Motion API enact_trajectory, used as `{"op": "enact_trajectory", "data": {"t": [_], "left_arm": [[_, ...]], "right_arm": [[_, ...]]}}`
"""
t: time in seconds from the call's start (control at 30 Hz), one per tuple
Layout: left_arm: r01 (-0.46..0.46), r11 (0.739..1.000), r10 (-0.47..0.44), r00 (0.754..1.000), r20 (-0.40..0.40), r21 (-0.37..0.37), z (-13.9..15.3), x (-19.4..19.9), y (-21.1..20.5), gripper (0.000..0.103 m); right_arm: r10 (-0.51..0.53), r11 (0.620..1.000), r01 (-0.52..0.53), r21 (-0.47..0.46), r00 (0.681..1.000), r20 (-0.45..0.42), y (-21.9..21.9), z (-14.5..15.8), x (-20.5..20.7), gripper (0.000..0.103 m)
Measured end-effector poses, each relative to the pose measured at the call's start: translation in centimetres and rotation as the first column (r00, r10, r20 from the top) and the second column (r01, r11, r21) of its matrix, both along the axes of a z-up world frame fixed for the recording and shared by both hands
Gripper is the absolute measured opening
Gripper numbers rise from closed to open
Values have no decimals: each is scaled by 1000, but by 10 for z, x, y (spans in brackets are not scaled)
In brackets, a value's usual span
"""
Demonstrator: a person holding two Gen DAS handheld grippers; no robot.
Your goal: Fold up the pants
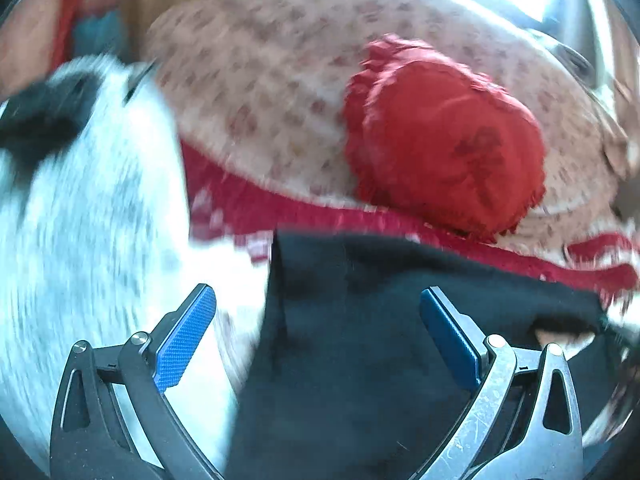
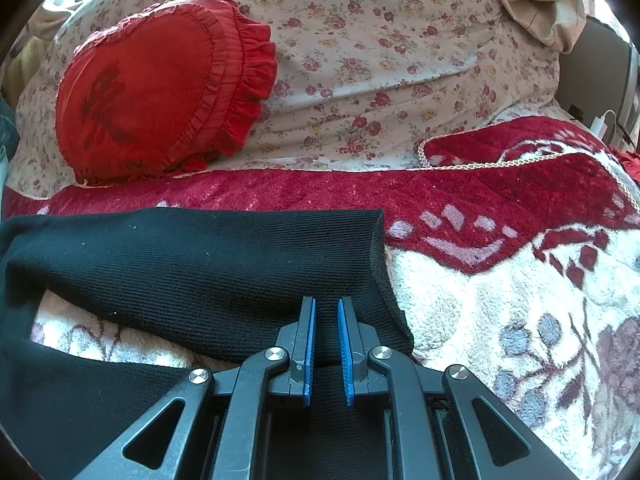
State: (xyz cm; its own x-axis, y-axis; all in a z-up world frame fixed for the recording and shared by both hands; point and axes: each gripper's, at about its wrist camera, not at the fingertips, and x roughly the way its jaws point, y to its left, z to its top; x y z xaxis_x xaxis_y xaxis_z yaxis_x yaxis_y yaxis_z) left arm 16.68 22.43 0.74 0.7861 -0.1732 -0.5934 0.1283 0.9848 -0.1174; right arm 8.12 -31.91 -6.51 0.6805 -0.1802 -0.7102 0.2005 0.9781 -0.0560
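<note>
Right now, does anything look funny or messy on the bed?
The pants lie bunched, not flat: one leg bends back, leaving a gap where the blanket shows. The left view is blurred. The heart pillow looks fine.

A red heart-shaped cushion (image 2: 160,92) with a ruffled rim leans on a floral quilt (image 2: 380,60). In front of them lies a red and white plush blanket (image 2: 500,272).
</note>
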Motion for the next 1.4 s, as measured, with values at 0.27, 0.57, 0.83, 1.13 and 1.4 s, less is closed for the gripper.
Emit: {"op": "enact_trajectory", "data": {"t": [0.27, 0.57, 0.83, 1.13, 1.4], "left_arm": [[396, 905, -376, 915, -143, 157, -12, 77, -3, 97], [475, 880, -458, 850, -260, 0, -32, 115, 17, 63], [438, 891, -454, 857, -243, -118, -21, 109, 35, 13], [484, 875, -480, 863, -154, -13, 18, 65, 16, 4], [401, 902, -394, 916, -72, 158, 47, 15, -14, 4]], "right_arm": [[10, 1000, -10, -19, 1000, 0, 2, 0, -1, 10], [7, 999, -7, -51, 1000, -5, 6, 0, 0, 10], [-7, 998, 6, -63, 1000, -7, 8, 0, 0, 11], [-12, 1000, 12, 20, 1000, -2, -1, 6, -2, 11], [-169, 969, 111, 223, 950, 264, -58, 72, -40, 14]]}}
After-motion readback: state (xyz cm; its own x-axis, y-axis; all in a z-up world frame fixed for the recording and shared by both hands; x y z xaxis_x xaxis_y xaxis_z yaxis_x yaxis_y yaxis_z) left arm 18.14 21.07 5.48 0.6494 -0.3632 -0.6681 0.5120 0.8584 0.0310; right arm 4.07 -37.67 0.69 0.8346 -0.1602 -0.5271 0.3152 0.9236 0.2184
